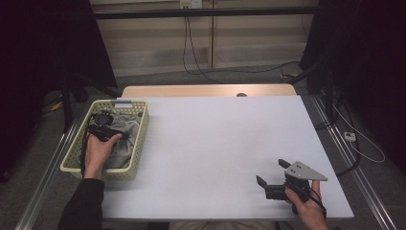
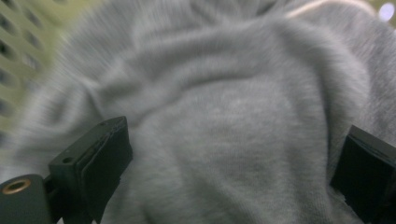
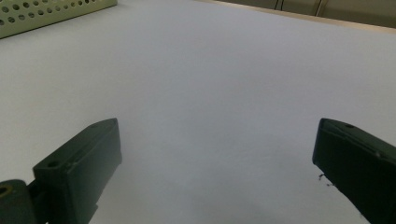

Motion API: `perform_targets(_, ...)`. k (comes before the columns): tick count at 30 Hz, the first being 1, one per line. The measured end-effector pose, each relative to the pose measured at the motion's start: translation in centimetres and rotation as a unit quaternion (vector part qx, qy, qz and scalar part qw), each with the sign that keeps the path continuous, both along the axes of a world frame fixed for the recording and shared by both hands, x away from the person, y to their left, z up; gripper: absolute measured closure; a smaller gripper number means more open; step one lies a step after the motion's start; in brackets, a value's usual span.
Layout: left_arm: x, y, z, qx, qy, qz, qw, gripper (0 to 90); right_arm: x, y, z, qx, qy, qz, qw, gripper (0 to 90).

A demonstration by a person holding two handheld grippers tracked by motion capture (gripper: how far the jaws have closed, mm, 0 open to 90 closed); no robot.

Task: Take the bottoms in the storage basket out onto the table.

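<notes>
Left claw (image 2: 233,172) spread over soft, rumpled grey cloth (image 2: 224,107), in basket (image 1: 140,139)

Pretty dim room overall, most of the light lands on the white table top (image 1: 230,143). A strip of bare wood (image 1: 206,90) shows along its far edge. Behind it there's a pale paneled wall (image 1: 210,43) with a wall outlet (image 1: 190,3) up top and black cables (image 1: 191,52) dropping to the grey floor (image 1: 215,76). Dark curtains (image 1: 364,57) hang on both sides, and metal rails (image 1: 354,163) run along the table.
</notes>
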State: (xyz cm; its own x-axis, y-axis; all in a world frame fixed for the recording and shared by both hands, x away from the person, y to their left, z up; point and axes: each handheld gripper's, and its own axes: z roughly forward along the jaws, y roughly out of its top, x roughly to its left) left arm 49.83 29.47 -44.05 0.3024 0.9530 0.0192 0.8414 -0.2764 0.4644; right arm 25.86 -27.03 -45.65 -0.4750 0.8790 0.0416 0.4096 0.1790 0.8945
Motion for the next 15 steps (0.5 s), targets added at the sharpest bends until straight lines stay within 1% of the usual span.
perform_targets(1,0.06,0.14,-0.41,-0.009,0.007,0.003,0.9999,4.7,0.02,0.01,-0.02,0.0,0.0,0.001,1.0,1.4)
perform_targets(2,0.06,0.14,-0.41,-0.009,0.007,0.003,0.9999,3.0,0.02,0.01,-0.02,0.0,0.0,0.001,1.0,1.4)
perform_targets(3,0.08,0.28,-0.52,-0.013,0.01,-0.001,0.9999,2.4,0.03,0.05,-0.07,-0.002,0.003,0.001,1.0,1.4)
perform_targets(5,0.03,0.33,-0.92,-0.028,0.013,-0.004,0.9995,0.1,0.05,0.05,-0.1,-0.004,0.004,0.002,1.0,1.4)
perform_targets(6,0.03,0.33,-0.92,-0.028,0.013,-0.004,0.9995,0.0,0.05,0.05,-0.1,-0.004,0.004,0.002,1.0,1.4)
perform_targets(7,0.04,0.45,-1.07,-0.037,0.014,0.0,0.9992,0.0,0.04,0.06,-0.1,-0.004,0.004,0.002,1.0,1.4)
perform_targets(8,0.05,0.41,-1.12,-0.036,0.012,0.002,0.9993,0.0,0.04,0.06,-0.1,-0.004,0.004,0.002,1.0,1.4)
perform_targets(10,0.1,0.31,-1.08,-0.036,0.021,0.007,0.9991,0.0,0.02,0.07,-0.1,-0.004,0.004,0.003,1.0,1.4)
perform_targets(12,0.2,0.13,-1.16,-0.039,0.024,0.018,0.9988,0.0,0.06,0.08,-0.16,-0.006,0.006,0.001,1.0,1.3)
perform_targets(13,0.33,0.14,-1.13,-0.036,0.029,0.016,0.9988,0.0,0.11,0.07,-0.18,-0.006,0.007,0.001,1.0,1.4)
perform_targets(15,0.36,0.13,-1.15,-0.039,0.029,0.019,0.9986,0.0,0.15,0.07,-0.16,-0.006,0.006,-0.001,1.0,1.4)
